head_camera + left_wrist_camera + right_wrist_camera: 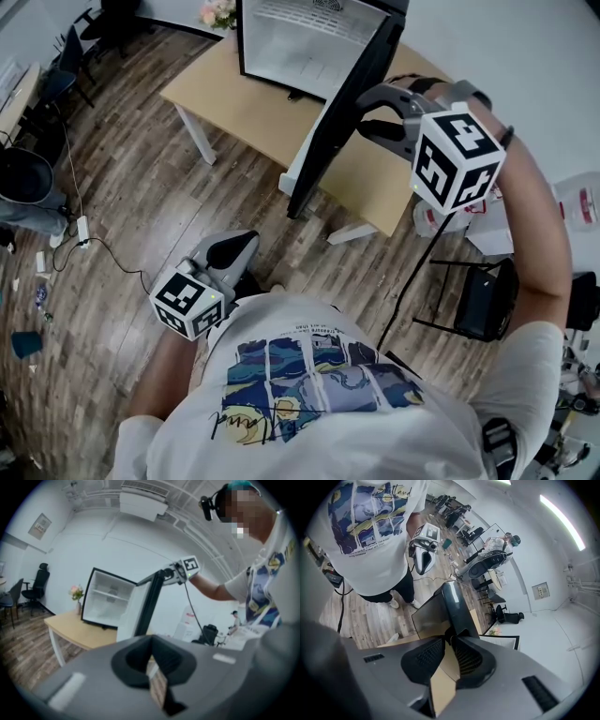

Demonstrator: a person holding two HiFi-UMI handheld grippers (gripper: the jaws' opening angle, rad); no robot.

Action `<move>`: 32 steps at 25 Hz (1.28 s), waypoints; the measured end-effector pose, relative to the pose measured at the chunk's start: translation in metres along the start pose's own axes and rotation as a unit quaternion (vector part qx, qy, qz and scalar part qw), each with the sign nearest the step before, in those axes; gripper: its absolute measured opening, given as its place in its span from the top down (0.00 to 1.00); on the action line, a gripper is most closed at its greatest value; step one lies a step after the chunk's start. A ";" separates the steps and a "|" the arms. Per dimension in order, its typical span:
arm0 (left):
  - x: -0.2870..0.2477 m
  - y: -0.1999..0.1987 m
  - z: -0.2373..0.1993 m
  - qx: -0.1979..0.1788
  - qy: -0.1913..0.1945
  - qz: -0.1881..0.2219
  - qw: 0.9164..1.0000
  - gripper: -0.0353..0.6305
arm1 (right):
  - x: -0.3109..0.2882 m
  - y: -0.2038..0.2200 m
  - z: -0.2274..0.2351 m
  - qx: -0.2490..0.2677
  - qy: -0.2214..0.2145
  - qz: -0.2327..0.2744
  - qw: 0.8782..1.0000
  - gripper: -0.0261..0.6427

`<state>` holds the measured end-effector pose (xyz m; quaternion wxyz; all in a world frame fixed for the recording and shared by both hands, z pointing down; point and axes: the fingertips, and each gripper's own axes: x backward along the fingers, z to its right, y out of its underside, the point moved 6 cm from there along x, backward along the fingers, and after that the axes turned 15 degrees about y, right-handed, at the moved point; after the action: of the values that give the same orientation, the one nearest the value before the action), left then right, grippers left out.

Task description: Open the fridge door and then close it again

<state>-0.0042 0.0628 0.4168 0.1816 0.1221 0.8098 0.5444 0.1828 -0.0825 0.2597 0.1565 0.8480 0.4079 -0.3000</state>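
Fridge door stands wide open, with our right tool clamped on its top edge.
The door is an upright panel that runs out from its hinge on the fridge towards us, roughly square to the open cabinet. Its free end is near the front edge of the wooden surface. To its left we see bare plank floor with room to swing. Our left tool hangs low by our hip, well apart from the door, its jaws together on nothing.
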 end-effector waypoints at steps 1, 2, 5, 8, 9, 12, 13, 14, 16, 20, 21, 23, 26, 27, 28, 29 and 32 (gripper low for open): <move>0.000 -0.001 -0.003 -0.002 0.001 -0.001 1.000 0.94 | -0.004 -0.003 0.003 -0.002 0.000 0.002 1.000 0.87; 0.000 -0.001 -0.006 -0.003 0.001 -0.002 1.000 0.94 | -0.007 -0.005 0.007 -0.004 0.000 0.003 1.000 0.87; 0.001 -0.001 -0.017 -0.001 0.002 -0.002 1.000 0.94 | -0.020 -0.014 0.017 -0.010 -0.001 0.004 1.000 0.87; 0.000 -0.005 -0.028 0.000 0.005 -0.001 1.000 0.94 | -0.033 -0.020 0.027 -0.016 -0.004 0.007 1.000 0.88; 0.000 -0.008 -0.032 -0.001 0.007 0.000 1.000 0.94 | -0.037 -0.022 0.031 -0.019 -0.006 0.009 1.000 0.88; 0.002 -0.015 -0.049 -0.006 0.011 0.001 1.000 0.94 | -0.051 -0.026 0.043 -0.030 -0.012 0.012 0.999 0.89; 0.004 -0.017 -0.056 -0.006 0.012 0.002 1.000 0.94 | -0.056 -0.027 0.047 -0.033 -0.014 0.011 0.999 0.89; 0.005 -0.019 -0.062 -0.006 0.012 0.003 1.000 0.94 | -0.062 -0.029 0.051 -0.035 -0.015 0.011 0.999 0.89; 0.003 -0.023 -0.074 -0.007 0.013 0.005 1.000 0.94 | -0.071 -0.029 0.056 -0.040 -0.020 0.012 0.999 0.89; -0.003 -0.027 -0.093 -0.013 0.016 0.008 1.000 0.94 | -0.083 -0.024 0.061 -0.059 -0.027 0.018 0.998 0.90; -0.001 -0.030 -0.099 -0.013 0.019 0.009 1.000 0.94 | -0.087 -0.027 0.065 -0.063 -0.030 0.017 0.997 0.90; 0.005 -0.037 -0.113 -0.011 0.027 0.010 1.000 0.94 | -0.097 -0.033 0.080 -0.071 -0.037 0.013 0.997 0.90; 0.003 -0.046 -0.132 -0.010 0.039 0.007 0.999 0.94 | -0.113 -0.033 0.094 -0.081 -0.042 0.008 0.996 0.90; 0.002 -0.048 -0.137 -0.011 0.043 0.006 0.999 0.94 | -0.117 -0.032 0.097 -0.085 -0.042 0.005 0.996 0.90; 0.001 -0.050 -0.141 -0.013 0.047 0.004 0.999 0.94 | -0.121 -0.032 0.100 -0.089 -0.041 0.002 0.995 0.90; 0.002 -0.052 -0.146 -0.014 0.052 0.004 0.999 0.94 | -0.125 -0.032 0.103 -0.093 -0.041 -0.002 0.995 0.90; 0.006 -0.057 -0.159 -0.017 0.061 0.002 0.998 0.94 | -0.138 -0.034 0.110 -0.105 -0.043 -0.012 0.993 0.90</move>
<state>-0.0779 -0.0897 0.4178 0.1327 0.0865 0.8098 0.5650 0.0469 -0.1999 0.2615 0.2585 0.8084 0.4400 -0.2935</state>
